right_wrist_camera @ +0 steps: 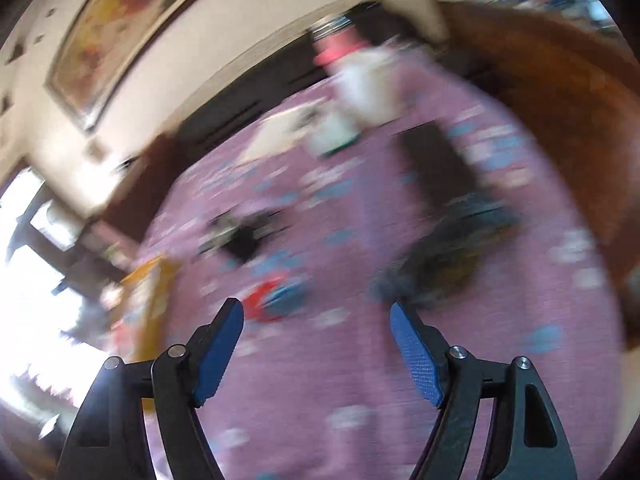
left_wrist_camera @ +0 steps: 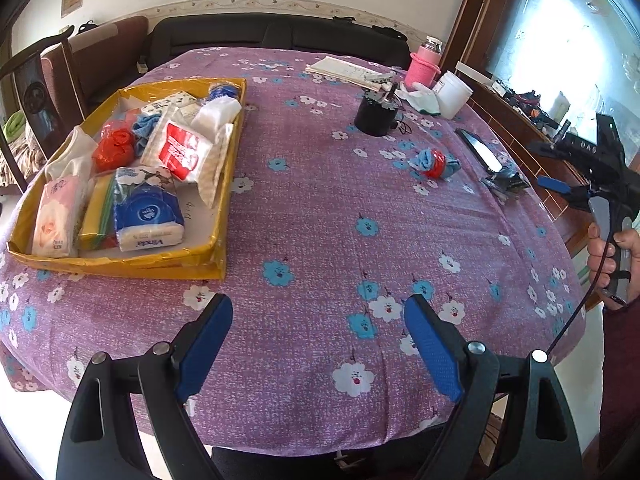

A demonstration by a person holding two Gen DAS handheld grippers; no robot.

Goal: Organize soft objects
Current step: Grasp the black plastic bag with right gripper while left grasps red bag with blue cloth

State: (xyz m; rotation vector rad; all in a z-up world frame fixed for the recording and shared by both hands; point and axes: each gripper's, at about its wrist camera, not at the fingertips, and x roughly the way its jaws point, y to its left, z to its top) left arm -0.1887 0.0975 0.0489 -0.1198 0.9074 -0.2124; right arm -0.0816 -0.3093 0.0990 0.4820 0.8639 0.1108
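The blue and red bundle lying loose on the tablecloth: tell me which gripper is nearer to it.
Right. The right gripper hovers just short of the blue and red bundle, jaws open toward it. The left gripper hangs back at the table's near edge, jaws open.

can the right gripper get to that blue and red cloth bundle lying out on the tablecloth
Probably yes. The right gripper is open and empty, and the blue and red bundle lies alone on the tablecloth, apart from the yellow tray, with nothing between. The right view is blurred, though.
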